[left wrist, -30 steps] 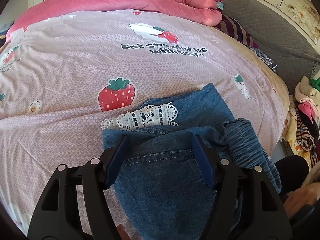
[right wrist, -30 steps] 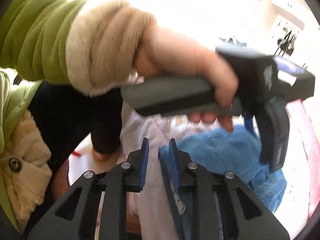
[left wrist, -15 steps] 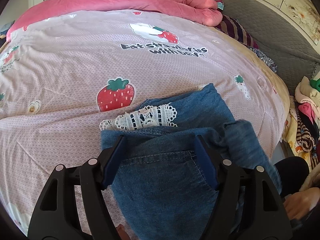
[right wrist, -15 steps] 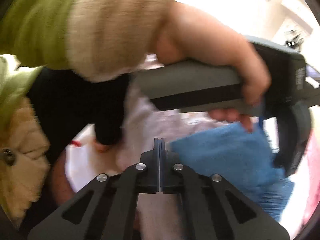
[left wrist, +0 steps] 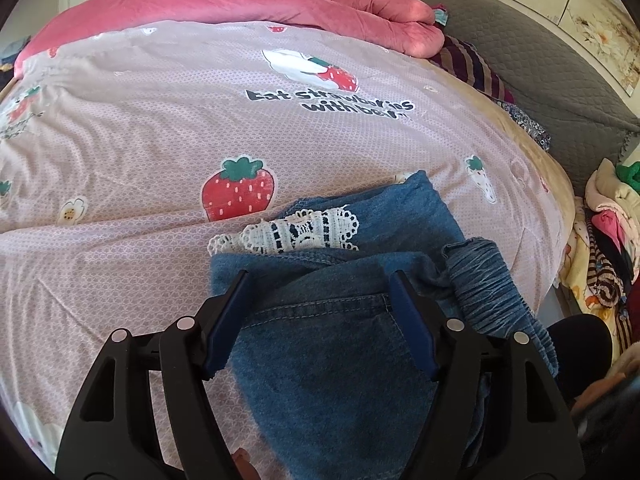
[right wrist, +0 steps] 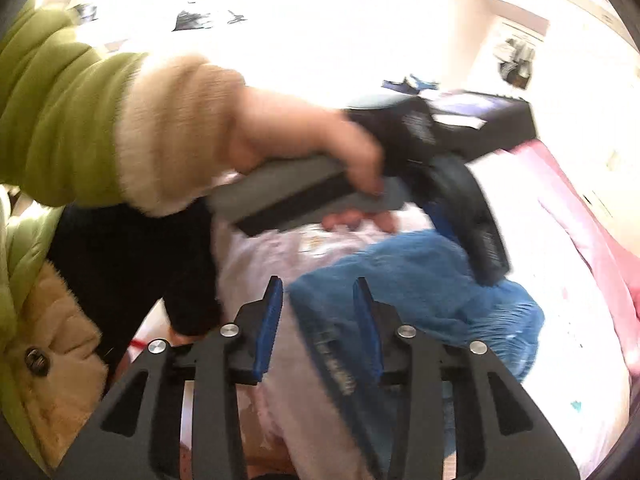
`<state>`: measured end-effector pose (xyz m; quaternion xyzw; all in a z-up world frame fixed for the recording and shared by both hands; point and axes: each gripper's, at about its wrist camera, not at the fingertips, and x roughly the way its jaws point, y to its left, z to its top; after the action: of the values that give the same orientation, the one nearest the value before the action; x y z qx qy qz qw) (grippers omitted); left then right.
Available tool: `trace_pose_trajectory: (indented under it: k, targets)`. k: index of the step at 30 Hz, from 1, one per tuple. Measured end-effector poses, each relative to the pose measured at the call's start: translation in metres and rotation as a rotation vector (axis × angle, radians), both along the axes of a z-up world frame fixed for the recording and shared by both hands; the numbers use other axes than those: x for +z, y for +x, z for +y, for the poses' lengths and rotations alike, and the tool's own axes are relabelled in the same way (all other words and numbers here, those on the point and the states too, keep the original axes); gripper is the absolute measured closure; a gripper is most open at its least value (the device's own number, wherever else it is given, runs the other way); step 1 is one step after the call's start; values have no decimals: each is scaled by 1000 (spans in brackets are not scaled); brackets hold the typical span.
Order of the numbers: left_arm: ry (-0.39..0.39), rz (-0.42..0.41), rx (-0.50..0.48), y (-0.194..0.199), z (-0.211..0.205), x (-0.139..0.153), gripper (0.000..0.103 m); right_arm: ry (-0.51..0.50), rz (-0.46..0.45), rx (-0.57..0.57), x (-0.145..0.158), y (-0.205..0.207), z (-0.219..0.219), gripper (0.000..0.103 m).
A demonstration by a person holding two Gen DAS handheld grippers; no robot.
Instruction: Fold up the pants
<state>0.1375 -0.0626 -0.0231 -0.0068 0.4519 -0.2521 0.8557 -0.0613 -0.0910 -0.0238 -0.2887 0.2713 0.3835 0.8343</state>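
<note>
Denim pants (left wrist: 344,344) lay partly folded near the bed's near right edge, on the pink strawberry-print quilt (left wrist: 160,140), well short of the rolled pink duvet (left wrist: 280,0) along the far edge. White lace trim (left wrist: 288,234) peeked out from under the top layer on the far side, and the gathered elastic waistband (left wrist: 488,288) bunched up at the right, toward the bed's side edge.

Left gripper (left wrist: 320,304) sat over the top denim layer by the pocket seam, jaws wide apart, cloth between them but the pads not pressing on it as far as the left wrist view showed. Right gripper (right wrist: 318,312) had just been opening; its jaws stood apart with a denim edge between them, nothing clamped. Right view was blurred, so exact contact there was hard to call. The person's left hand (right wrist: 320,152) held the other tool's handle above the pants.

Handling, as a judgement: thin soft denim, light, limp, no stiffness, so it would sag and unfold if lifted from one point. Not fragile, not slippery; the lace could snag. Best hold looked like doubled edges: the folded hem corner on the left side, and the thick waistband or seam on the right, pinching all layers together so the stack moved as one.
</note>
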Motion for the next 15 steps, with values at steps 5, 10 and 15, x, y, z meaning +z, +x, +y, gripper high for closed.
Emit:
trace_pose_trajectory:
  k: [5,10,15]
  targets:
    - [12,-3,7,-3,2,-1,41,-104,167,-75,-26,15,-2,67]
    - [48,-15,8,-1,-3,-6,37,-70,283,-146,-36,22,-12,67]
    - [59,-18,22,2,-4,-14,34,63,296,-155,-14,20,-28,67]
